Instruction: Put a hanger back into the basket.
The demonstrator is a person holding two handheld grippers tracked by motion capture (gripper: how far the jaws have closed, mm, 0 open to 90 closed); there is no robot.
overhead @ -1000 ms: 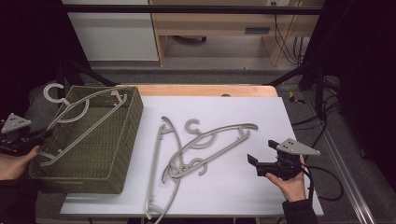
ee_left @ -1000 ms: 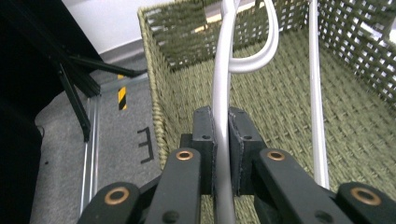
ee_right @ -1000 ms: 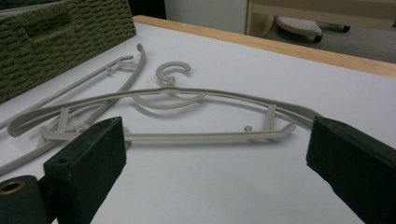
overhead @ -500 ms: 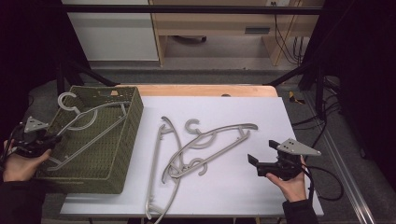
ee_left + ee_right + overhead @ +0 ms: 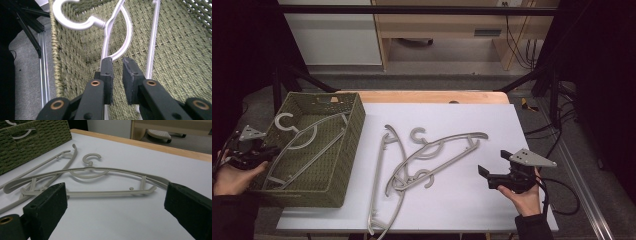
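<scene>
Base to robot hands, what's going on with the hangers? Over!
Left gripper just easing open, hanger lying in green basket. Right gripper open, facing hanger pile on table. Nothing in the way.

I am working at a table (image 5: 462, 95) with a pale wooden edge, covered by a white sheet (image 5: 492, 130) that is taking up nearly all of its top. A green woven rectangular basket (image 5: 353, 145) is sitting on the sheet's left end, part of it overhanging that left edge. Just right of the basket, a long grey plastic clothes hanger (image 5: 382, 190) is lying along the sheet, its lower end reaching past the near edge. Further right of the basket, two more grey plastic hangers (image 5: 447, 150) are lying crossed over one another, touching the long one.
</scene>
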